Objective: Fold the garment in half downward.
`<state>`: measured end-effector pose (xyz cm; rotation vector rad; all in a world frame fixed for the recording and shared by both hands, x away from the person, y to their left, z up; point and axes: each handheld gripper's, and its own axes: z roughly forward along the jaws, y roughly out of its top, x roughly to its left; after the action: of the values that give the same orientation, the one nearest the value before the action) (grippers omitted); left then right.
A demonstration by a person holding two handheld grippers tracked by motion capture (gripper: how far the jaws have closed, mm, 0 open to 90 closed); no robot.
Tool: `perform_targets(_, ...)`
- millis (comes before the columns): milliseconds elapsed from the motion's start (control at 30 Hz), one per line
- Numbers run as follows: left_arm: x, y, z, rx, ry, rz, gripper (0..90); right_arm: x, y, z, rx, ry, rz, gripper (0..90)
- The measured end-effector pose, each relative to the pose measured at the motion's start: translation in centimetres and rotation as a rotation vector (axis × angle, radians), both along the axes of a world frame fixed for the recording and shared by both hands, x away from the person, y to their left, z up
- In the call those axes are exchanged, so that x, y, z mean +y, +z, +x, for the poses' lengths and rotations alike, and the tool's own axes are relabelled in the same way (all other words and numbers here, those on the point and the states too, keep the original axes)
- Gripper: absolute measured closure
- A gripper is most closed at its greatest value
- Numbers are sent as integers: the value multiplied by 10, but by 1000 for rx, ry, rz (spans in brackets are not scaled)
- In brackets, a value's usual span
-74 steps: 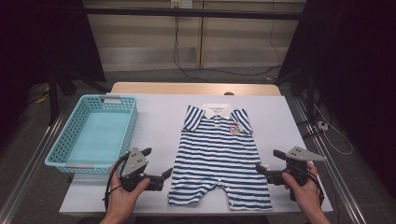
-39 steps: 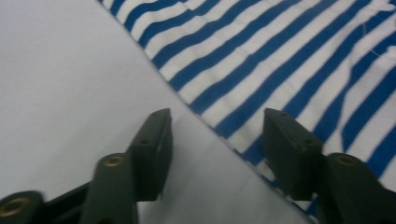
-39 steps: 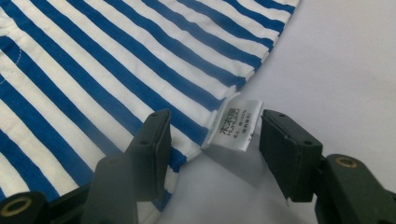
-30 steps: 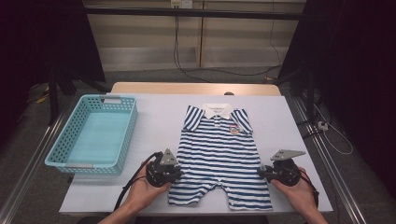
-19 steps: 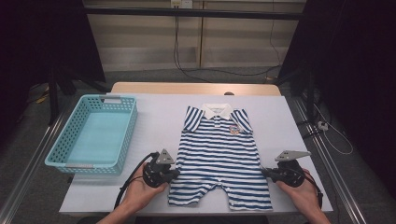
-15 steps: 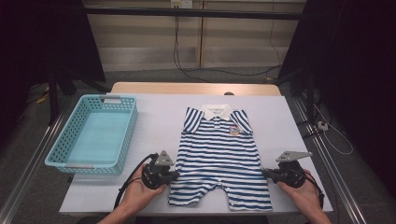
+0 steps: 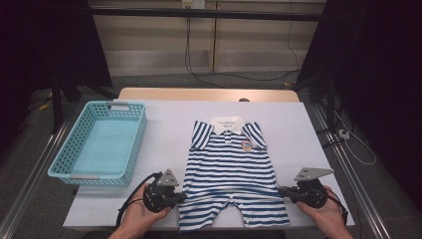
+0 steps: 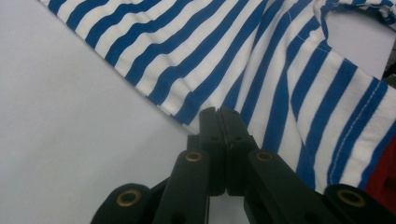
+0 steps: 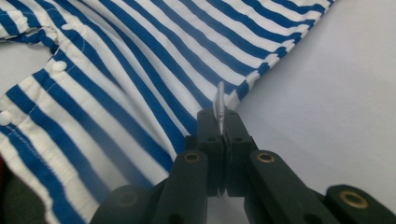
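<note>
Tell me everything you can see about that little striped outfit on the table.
The striped romper is a baby's one-piece in blue and white stripes, soft knit by the look, with a white collar, short sleeves, a small chest badge and snap buttons along the short legs. It lies flat, front up, on the white table, collar away from the person. The left gripper and right gripper are each shut on its side edges near the legs.
</note>
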<state>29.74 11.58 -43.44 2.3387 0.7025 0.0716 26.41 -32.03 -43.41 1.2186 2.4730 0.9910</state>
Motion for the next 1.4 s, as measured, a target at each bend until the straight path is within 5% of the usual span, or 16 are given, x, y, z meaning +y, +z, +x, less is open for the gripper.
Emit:
perform_targets(233, 8, 2, -12, 18, -9, -20, 894, 6, 2, -9, -5, 38, -10, 887)
perform_targets(333, 11, 1, -14, 46, -28, -60, 894, 6, 3, -12, -15, 40, -4, 887)
perform_targets(433, 13, 3, -16, 32, -7, -36, 894, 8, 4, -16, -19, 52, -14, 887)
perform_targets(667, 15, 4, -13, 22, 9, -68, 875, 6, 3, -18, -14, 41, -1, 792)
perform_targets(733, 16, 3, -8, 24, 16, -106, 823, 5, 3, -19, -15, 25, 14, 711)
perform_targets(833, 20, 5, -2, 14, 55, -109, 727, 4, 2, -18, -39, 20, 31, 624)
perform_targets(900, 22, 7, 0, -14, 66, -104, 707, 4, 2, -17, -56, 4, 56, 537)
perform_targets(1067, 24, 14, 3, -91, 117, -163, 496, 3, 1, -9, -108, -67, 90, 298)
perform_targets(1133, 23, 14, 6, -103, 147, -179, 387, 3, 2, -7, -128, -81, 101, 259)
perform_targets(1400, 19, 13, 24, -129, 177, -206, 214, 1, 7, 11, -179, -163, 130, 118)
